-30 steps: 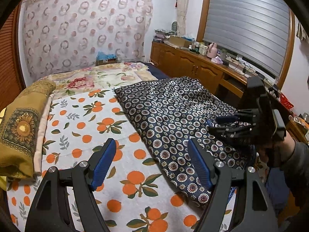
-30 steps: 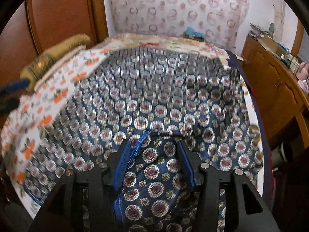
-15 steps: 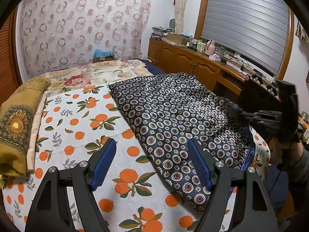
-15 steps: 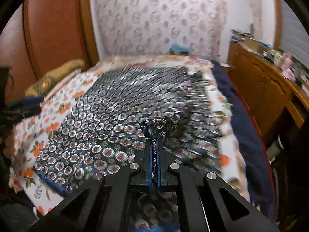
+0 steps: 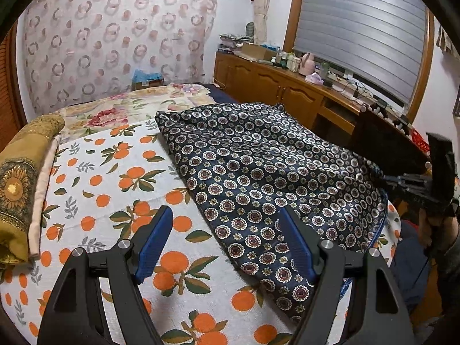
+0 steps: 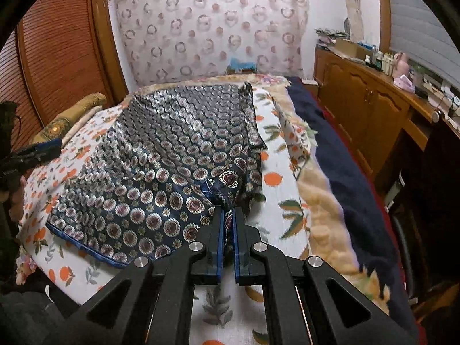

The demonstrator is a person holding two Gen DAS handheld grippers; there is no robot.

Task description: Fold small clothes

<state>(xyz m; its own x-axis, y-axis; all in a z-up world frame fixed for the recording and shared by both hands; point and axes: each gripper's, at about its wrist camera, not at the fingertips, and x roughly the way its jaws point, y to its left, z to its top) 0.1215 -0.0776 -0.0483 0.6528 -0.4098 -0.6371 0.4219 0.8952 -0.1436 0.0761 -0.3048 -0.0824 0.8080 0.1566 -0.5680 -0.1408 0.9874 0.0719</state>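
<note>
I am in a bedroom, working over a bed point(image 5: 95, 189) covered with an orange-print sheet, a curtain point(image 5: 115, 43) on the far wall and a wooden cabinet point(image 6: 373, 106) along my right side. The navy patterned cloth point(image 5: 258, 178) lies spread on the bed, ahead of my left hand-held gripper point(image 5: 227, 241) and a little to its right. That one hangs over the sheet with its fingers wide apart, holding nothing, its right finger just above the cloth's near edge. My right hand-held gripper point(image 6: 228, 221) is pinched on a bunched corner of the cloth, which pokes up in a knot just beyond the fingertips at the cloth's right-hand side.

The grip looks small to me: only a wad of slippery-looking fabric sits between the pads, so a quick pull could let it slide out. With my left gripper free, nothing pins the opposite side, so I judge that dragging the corner could pull the whole cloth across the sheet or toward the bed's edge, and crease it crooked.
</note>
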